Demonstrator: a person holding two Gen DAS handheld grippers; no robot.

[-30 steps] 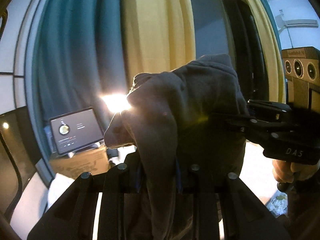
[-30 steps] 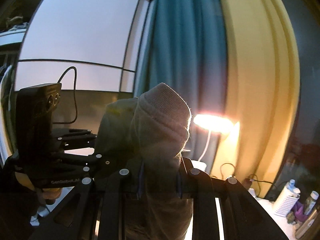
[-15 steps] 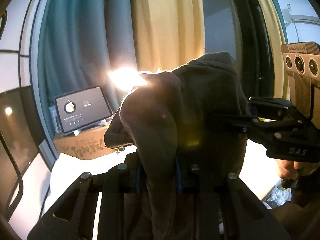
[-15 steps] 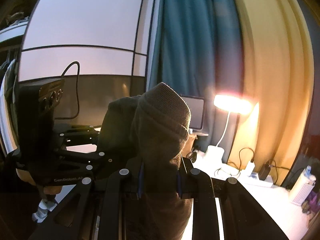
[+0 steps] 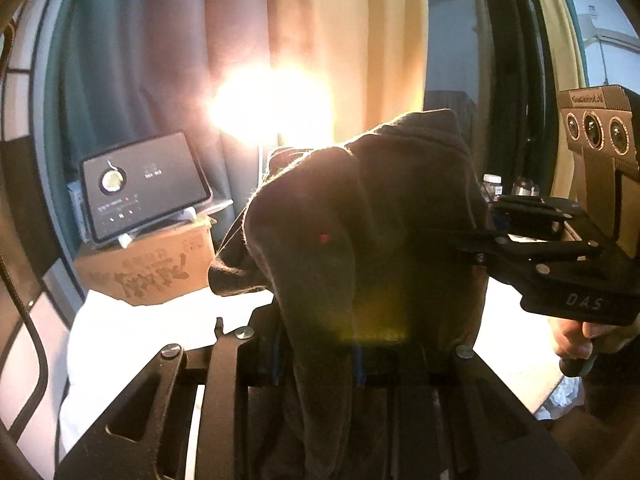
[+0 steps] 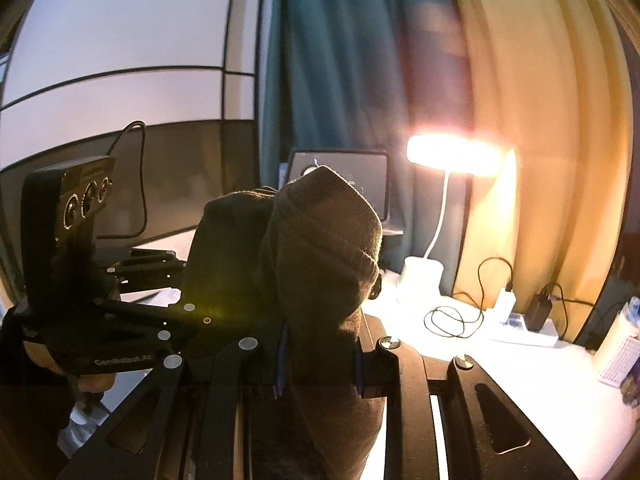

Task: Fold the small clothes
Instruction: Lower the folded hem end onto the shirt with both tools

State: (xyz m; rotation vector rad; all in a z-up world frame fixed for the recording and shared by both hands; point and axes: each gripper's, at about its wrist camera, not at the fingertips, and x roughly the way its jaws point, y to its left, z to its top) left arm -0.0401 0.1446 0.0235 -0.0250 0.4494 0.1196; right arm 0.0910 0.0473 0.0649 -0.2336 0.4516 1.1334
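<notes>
A dark brown knitted garment (image 5: 360, 216) with a ribbed band (image 6: 324, 248) hangs bunched in the air between both grippers, above the white table (image 5: 132, 324). My left gripper (image 5: 316, 356) is shut on one part of it, the cloth pinched between its blue-edged pads. My right gripper (image 6: 320, 364) is shut on another part, close beside. The right gripper (image 5: 472, 240) also shows from the side in the left wrist view, its jaws buried in the cloth. In the right wrist view, the left gripper (image 6: 180, 280) reaches in from the left the same way.
A lit desk lamp (image 6: 452, 156) glares behind the garment. A tablet (image 5: 144, 184) stands on a cardboard box (image 5: 152, 268) at the back left. Cables (image 6: 452, 320), chargers (image 6: 540, 312) and bottles (image 6: 616, 348) lie at the right. Teal and yellow curtains (image 6: 340, 60) hang behind.
Both grippers have sunk together with the garment held between them. The table, lamp base and cables have come into view below; the lamp glare now sits above the cloth.
</notes>
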